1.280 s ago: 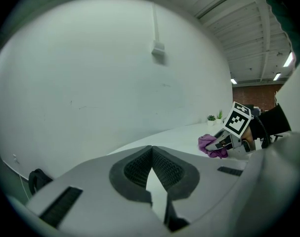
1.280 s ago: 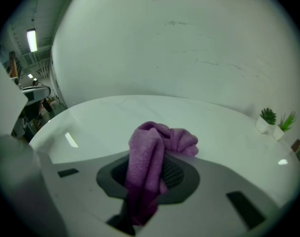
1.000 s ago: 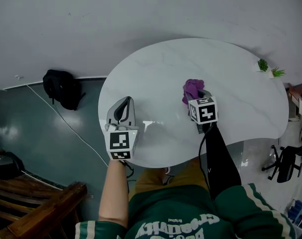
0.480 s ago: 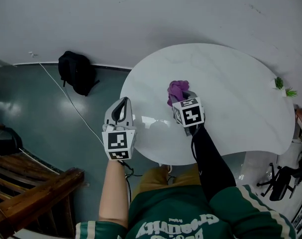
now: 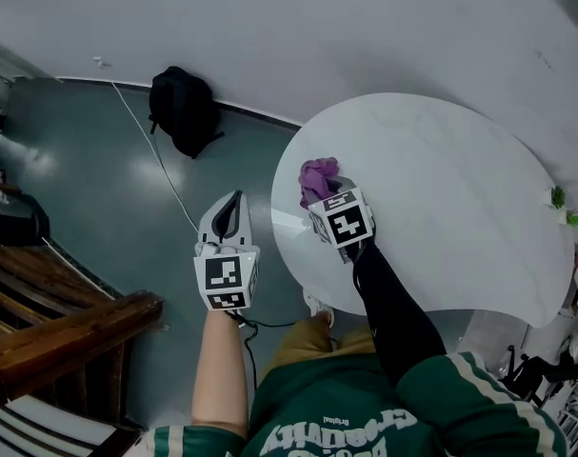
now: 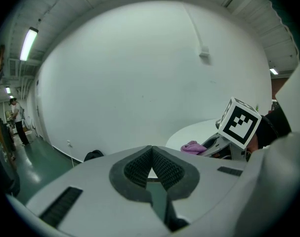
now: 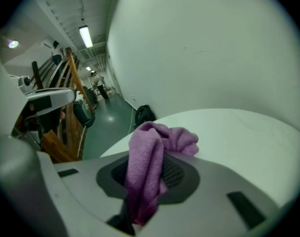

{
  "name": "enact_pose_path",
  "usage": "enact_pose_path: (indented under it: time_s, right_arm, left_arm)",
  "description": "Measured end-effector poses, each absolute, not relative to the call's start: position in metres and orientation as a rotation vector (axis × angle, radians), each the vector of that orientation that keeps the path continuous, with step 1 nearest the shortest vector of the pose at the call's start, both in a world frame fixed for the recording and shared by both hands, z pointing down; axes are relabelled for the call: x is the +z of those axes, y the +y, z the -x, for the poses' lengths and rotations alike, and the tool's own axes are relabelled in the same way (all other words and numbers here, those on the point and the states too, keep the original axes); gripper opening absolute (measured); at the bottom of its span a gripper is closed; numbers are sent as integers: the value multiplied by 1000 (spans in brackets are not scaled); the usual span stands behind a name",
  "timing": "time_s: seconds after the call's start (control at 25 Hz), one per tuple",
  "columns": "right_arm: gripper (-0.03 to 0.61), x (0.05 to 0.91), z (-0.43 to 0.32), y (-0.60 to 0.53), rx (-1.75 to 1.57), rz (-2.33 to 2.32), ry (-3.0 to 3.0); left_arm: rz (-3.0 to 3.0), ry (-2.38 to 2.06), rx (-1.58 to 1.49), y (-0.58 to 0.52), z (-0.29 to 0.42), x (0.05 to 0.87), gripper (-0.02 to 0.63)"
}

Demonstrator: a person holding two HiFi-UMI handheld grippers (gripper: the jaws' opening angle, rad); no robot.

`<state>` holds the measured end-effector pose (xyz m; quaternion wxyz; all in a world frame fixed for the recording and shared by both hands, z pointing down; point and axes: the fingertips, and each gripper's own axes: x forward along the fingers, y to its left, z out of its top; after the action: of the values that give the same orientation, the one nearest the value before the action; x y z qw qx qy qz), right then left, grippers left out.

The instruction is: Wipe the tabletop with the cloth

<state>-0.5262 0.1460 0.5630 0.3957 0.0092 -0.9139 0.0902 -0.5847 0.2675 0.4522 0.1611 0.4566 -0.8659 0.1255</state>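
Cloth (image 5: 316,176) first: the purple wad sits bunched up at the left edge of the white tabletop (image 5: 450,188). Starting on the left, the left gripper (image 5: 233,206) hangs off the table altogether, over the green floor just beside that left edge. Its jaws are closed pad against pad with nothing between them, so it looks to have no part in this. A black backpack (image 5: 182,110) lies on the floor beyond it, by the wall. Moving across, the right gripper (image 5: 328,194) has its jaws clamped on a fold of the cloth, and the rest of the fabric spills forward over the tips. Whether the wad is pressed firmly onto the surface, I can't quite tell. By my reading the wiping is under way, with the cloth at the left end of a pass. The broad middle and right of the tabletop lie open ahead. The next move calls for a firm grip, the cloth pushed down flat, and a sweep rightward. It should ease off before the small green plant (image 5: 562,200) near the right edge.
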Motion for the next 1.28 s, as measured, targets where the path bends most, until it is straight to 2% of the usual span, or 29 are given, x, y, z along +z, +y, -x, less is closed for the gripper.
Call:
enact_pose_path:
  time_s: [0.28, 0.48, 0.8, 1.28]
  right_arm:
    - [97, 545, 550, 260, 283, 408, -2356]
    - [98, 509, 535, 276, 236, 436, -2458]
    - [100, 465, 452, 181, 187, 163, -2555]
    - [100, 454, 242, -8, 202, -301, -2556]
  left_arm:
    - [-1219, -2506, 336, 310, 587, 440, 0]
    - [-1220, -2521, 316, 320, 580, 428, 0]
    - [-1428, -2455, 286, 249, 525, 416, 0]
    - [-1784, -2255, 328, 75, 348, 409, 0]
